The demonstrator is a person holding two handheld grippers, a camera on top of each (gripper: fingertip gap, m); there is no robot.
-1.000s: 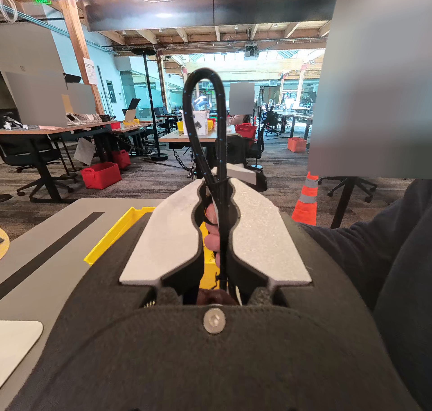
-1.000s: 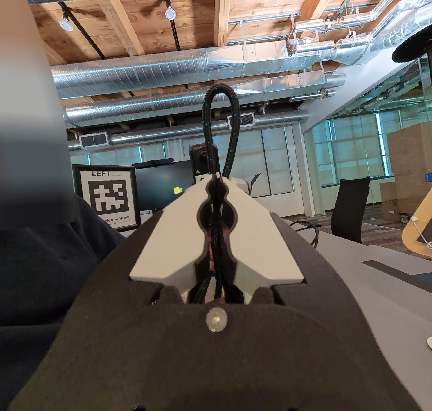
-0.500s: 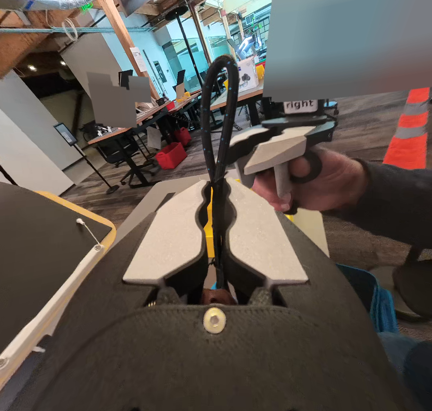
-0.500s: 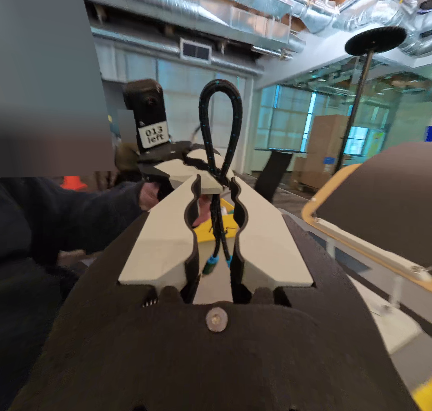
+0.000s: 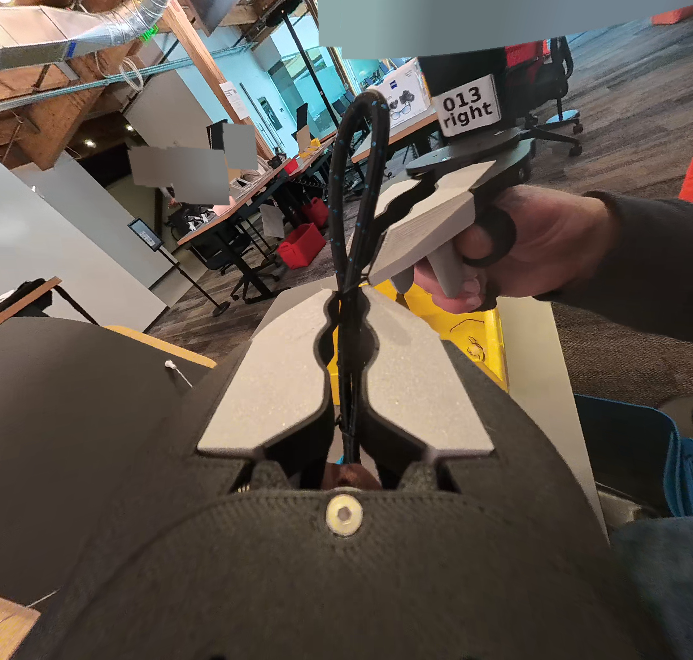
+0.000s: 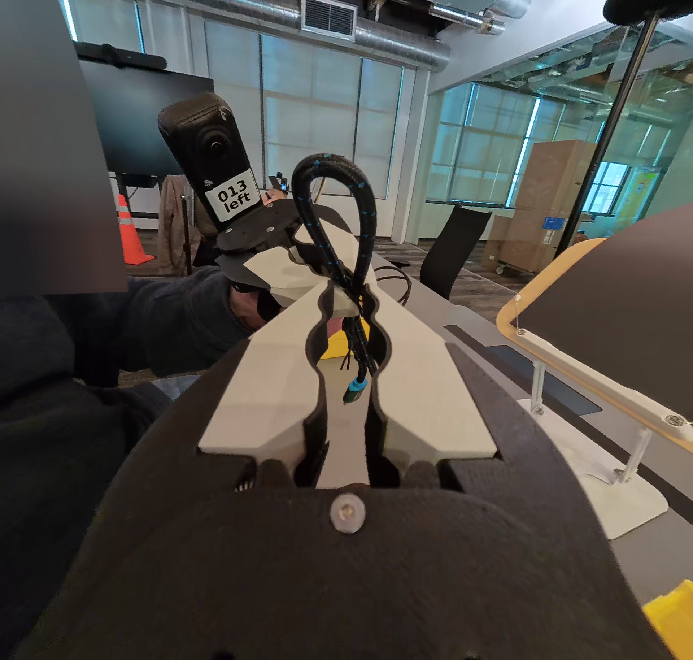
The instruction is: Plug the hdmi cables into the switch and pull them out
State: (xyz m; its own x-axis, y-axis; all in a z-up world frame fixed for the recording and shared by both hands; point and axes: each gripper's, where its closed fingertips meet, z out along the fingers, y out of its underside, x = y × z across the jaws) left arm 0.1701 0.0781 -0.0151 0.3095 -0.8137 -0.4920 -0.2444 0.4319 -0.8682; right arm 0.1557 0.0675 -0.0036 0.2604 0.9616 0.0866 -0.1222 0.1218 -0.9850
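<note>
A folded black braided HDMI cable point(image 5: 337, 199) with blue flecks stands as a loop out of my left gripper point(image 5: 347, 297), which is shut on it. My right gripper point(image 5: 377, 237), held by a hand point(image 5: 543, 237), sits just right of the loop with its tips at the cable. In the right wrist view my right gripper point(image 6: 347, 291) is open, and the cable loop point(image 6: 369, 210) rises just past its tips. The left gripper point(image 6: 337, 278) pinches the bundle there. A connector with a blue collar point(image 6: 354, 388) hangs below. No switch is in view.
A yellow bin point(image 5: 483, 342) sits on the grey table point(image 5: 555, 360) under the grippers. A black board with a tan rim point(image 6: 600, 304) stands on a white stand at the right. An orange cone point(image 6: 129, 229) and office chairs stand on the floor beyond. Left and right tips are no more than a few centimetres apart.
My right gripper was shut on the cable a second ago and has opened. Both grippers have tilted down toward the table. The left keeps its hold.
</note>
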